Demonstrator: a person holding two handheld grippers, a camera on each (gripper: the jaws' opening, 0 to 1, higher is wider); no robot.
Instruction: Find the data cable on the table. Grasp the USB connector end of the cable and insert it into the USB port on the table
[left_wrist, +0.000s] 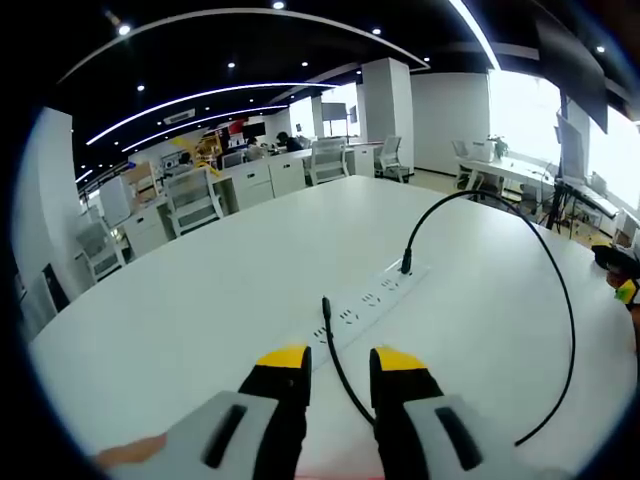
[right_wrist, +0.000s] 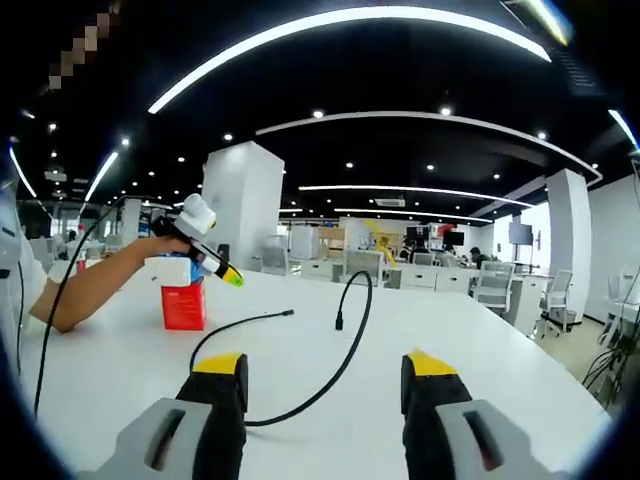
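- Black data cable (left_wrist: 345, 385) is lying loose on the white tabletop (left_wrist: 200, 300), its free tip (left_wrist: 326, 303) resting beside the power strip (left_wrist: 375, 295).
- You are holding the left gripper (left_wrist: 337, 365) and the right gripper (right_wrist: 325, 370) apart, gripping nothing.
- Grasping and inserting are both waiting on you.

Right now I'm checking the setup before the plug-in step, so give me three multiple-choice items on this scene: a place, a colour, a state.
1. Where does the black cable enter the power strip in the left gripper view?
A. at its far end
B. at its near end
C. at its middle

2. What colour is the box on the table in the right gripper view?
A. blue
B. green
C. red

3. How is the right gripper?
A. shut on the cable
B. open
C. shut on the box

Answers: 1 A, the plug stands at the end of the strip away from the camera. 2 C, the box is plainly red. 3 B, its jaws stand well apart and clamp nothing.
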